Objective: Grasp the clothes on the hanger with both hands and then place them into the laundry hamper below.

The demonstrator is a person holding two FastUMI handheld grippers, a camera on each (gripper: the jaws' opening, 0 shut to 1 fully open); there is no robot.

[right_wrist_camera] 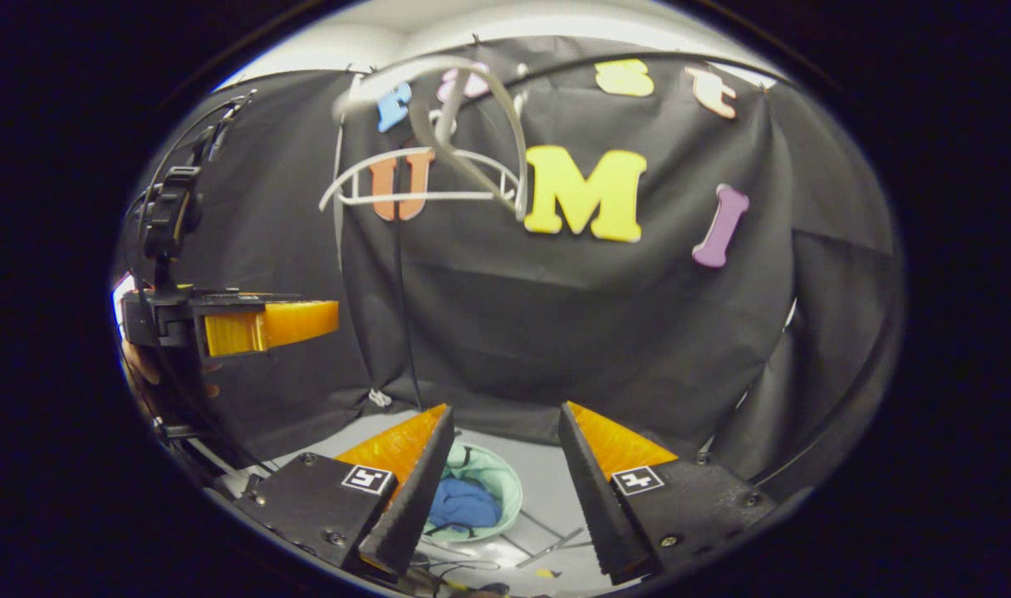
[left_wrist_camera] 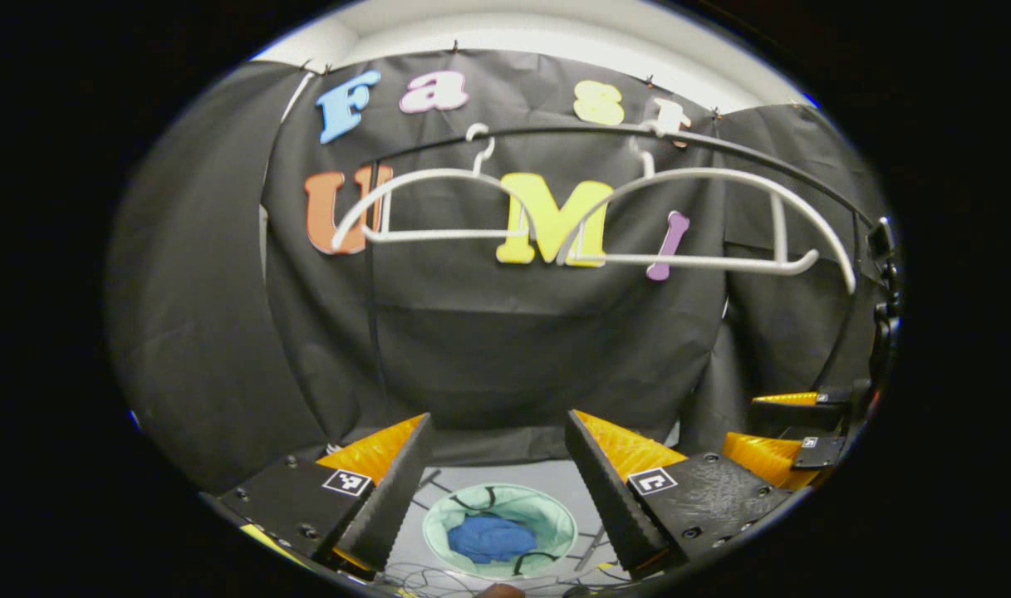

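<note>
Since the blue clothes point(left_wrist_camera: 493, 538) already lie in the green laundry hamper point(left_wrist_camera: 555, 515) on the floor, the job looks about finished. Both white hangers point(left_wrist_camera: 439, 203) on the rail point(left_wrist_camera: 754, 154) are bare. The left tool point(left_wrist_camera: 497, 465) and the right tool point(right_wrist_camera: 501, 465) are each spread wide, pinching nothing, well above the hamper. The likely risk now: a raised tool could catch a hanger and knock it off the rail, or snag the thin cables on the floor beside the hamper.

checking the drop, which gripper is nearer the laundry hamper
Left, though not by much. The laundry hamper sits between the left gripper fingers; for the right gripper it lies behind its left finger.
</note>
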